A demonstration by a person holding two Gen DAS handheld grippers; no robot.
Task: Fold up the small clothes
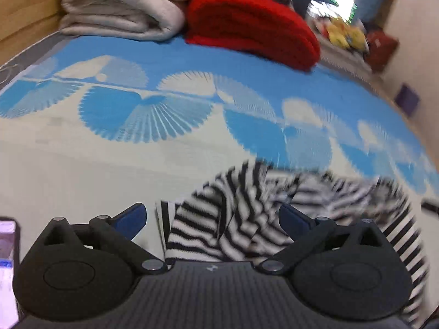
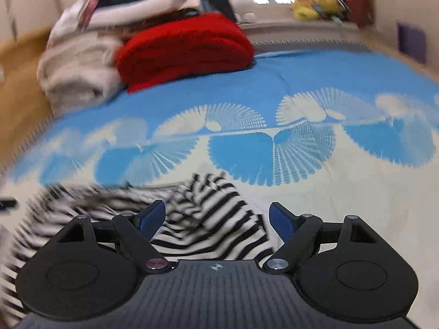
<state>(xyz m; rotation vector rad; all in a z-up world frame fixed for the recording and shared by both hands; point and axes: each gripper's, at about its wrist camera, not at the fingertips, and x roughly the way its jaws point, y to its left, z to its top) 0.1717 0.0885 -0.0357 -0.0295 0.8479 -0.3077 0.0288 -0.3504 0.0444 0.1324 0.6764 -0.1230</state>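
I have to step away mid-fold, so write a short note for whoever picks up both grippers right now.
Left gripper: open, holding nothing; the black-and-white striped small garment lies below its fingers.
Right gripper: open, empty, over the same garment.
Garment: rumpled on the blue-and-cream fan-patterned bedspread, near edge. Folded red blanket and cream blanket sit at the far end.
Done: no tidy fold visible.
Left: flatten, fold, set aside.

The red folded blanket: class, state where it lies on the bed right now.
The red folded blanket lies at the far end of the blue patterned bedspread, in both wrist views just right of the cream folded blanket.
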